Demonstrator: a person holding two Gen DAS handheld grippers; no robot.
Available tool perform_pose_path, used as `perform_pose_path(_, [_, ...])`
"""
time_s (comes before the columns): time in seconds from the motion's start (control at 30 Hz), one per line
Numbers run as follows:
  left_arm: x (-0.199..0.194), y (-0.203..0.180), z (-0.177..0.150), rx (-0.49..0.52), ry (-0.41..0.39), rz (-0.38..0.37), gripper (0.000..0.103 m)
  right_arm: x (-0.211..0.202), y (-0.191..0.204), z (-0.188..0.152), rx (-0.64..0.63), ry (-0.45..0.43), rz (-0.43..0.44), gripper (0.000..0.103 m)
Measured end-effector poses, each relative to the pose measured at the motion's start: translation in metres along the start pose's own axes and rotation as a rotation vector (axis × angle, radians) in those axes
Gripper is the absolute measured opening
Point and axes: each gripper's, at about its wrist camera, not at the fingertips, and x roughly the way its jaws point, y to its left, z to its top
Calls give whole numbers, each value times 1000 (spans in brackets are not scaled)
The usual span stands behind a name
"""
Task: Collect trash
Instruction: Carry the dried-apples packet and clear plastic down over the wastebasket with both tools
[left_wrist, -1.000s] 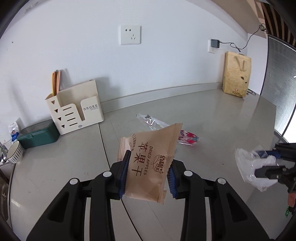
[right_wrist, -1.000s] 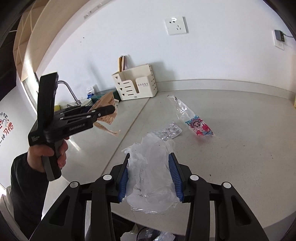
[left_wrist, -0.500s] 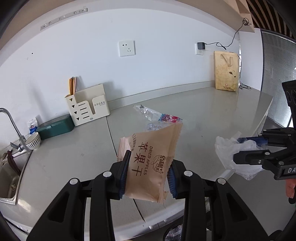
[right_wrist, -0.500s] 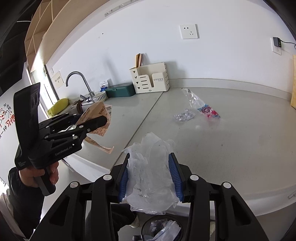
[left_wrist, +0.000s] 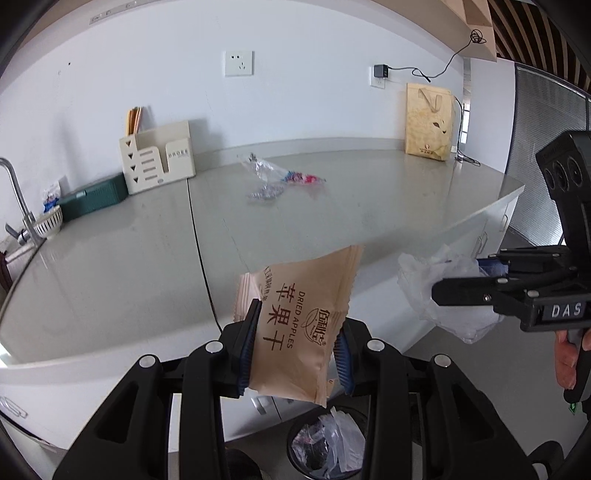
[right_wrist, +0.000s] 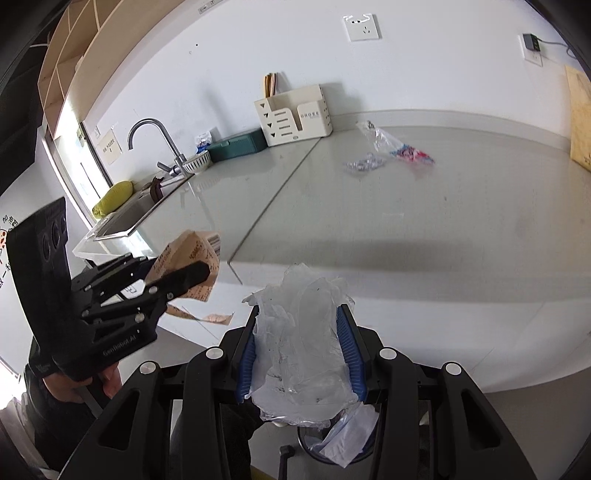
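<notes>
My left gripper is shut on a tan dried-apple snack bag, held off the counter's front edge above a round trash bin on the floor. My right gripper is shut on a crumpled clear plastic bag, also above the bin. In the left wrist view the right gripper shows at the right with its plastic. The right wrist view has the left gripper and snack bag at the left. A clear wrapper with red print and a small crumpled foil lie on the counter.
The grey counter carries a cream organiser, a green box, a bowl and a paper bag. A sink with tap lies at the left. A hand grips the left tool.
Both grippers have drawn back from over the counter and sunk past its front edge, still holding their trash. The trash bin has come into view beneath them.
</notes>
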Motion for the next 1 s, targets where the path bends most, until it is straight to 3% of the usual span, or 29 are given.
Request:
perform_pose_path(0.2, [12,-9,-49,-56,74,-25,36,19,-9,-36,63,51,36,44])
perform_pose_path(0.53, [59,-21,-127,-144,230,-31,36,74,-28,-93,105,176,7,44])
perform_pose_path(0.77, [113,-22,-174,-184,332,-32,36,127,-56,-145,223,276,-3,44])
perform_pose_path(1.0, [190,-23,-234,-190,476,-29,36,190,-103,-208,356,411,-72,44])
